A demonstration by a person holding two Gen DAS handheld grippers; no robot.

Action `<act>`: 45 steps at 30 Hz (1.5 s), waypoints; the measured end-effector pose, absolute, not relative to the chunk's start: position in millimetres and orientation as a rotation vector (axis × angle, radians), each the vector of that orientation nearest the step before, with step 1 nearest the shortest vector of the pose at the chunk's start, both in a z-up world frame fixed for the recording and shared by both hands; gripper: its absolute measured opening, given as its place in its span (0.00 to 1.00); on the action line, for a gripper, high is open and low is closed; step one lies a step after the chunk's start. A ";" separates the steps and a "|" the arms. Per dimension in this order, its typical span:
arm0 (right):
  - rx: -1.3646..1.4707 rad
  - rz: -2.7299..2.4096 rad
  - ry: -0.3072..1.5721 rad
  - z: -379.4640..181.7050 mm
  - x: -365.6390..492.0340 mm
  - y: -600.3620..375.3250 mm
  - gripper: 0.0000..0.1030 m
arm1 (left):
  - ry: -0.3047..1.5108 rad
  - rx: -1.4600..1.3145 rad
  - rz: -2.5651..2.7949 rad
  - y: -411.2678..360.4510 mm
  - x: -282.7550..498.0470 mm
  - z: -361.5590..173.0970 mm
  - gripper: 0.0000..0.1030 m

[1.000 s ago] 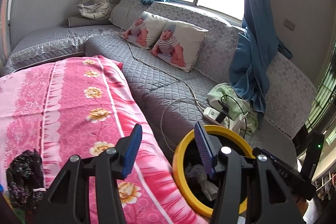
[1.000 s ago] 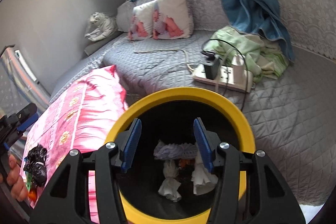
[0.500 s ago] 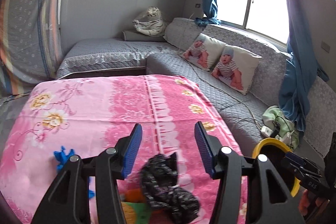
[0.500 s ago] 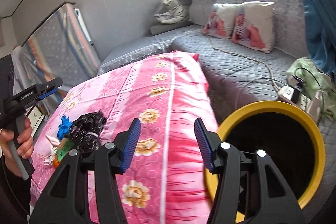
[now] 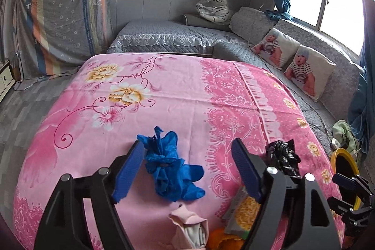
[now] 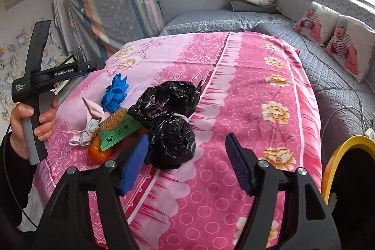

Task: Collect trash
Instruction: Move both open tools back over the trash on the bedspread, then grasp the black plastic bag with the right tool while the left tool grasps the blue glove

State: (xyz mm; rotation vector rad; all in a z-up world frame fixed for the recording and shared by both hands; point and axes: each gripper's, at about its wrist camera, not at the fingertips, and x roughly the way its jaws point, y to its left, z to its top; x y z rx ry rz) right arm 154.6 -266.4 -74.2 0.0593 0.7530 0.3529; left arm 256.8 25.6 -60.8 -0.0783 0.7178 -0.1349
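Trash lies in a small heap on the pink flowered cloth (image 5: 178, 95). Nearest the left gripper (image 5: 187, 168), whose jaws are opening with nothing pressed between them, sits a crumpled blue glove (image 5: 168, 165), with a pink rag (image 5: 189, 224) and a green packet (image 6: 119, 125) beside it. The right gripper (image 6: 186, 162) is also opening, empty, just beside a knotted black bag (image 6: 168, 123). A yellow-rimmed bin (image 6: 337, 156) stands off the cloth's right edge, and a grey sofa (image 5: 168, 36) lies beyond.
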 end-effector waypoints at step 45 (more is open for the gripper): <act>0.051 0.354 0.886 -116.6 209.3 -244.6 0.24 | 0.933 -0.122 -0.105 33.5 307.1 -127.0 0.20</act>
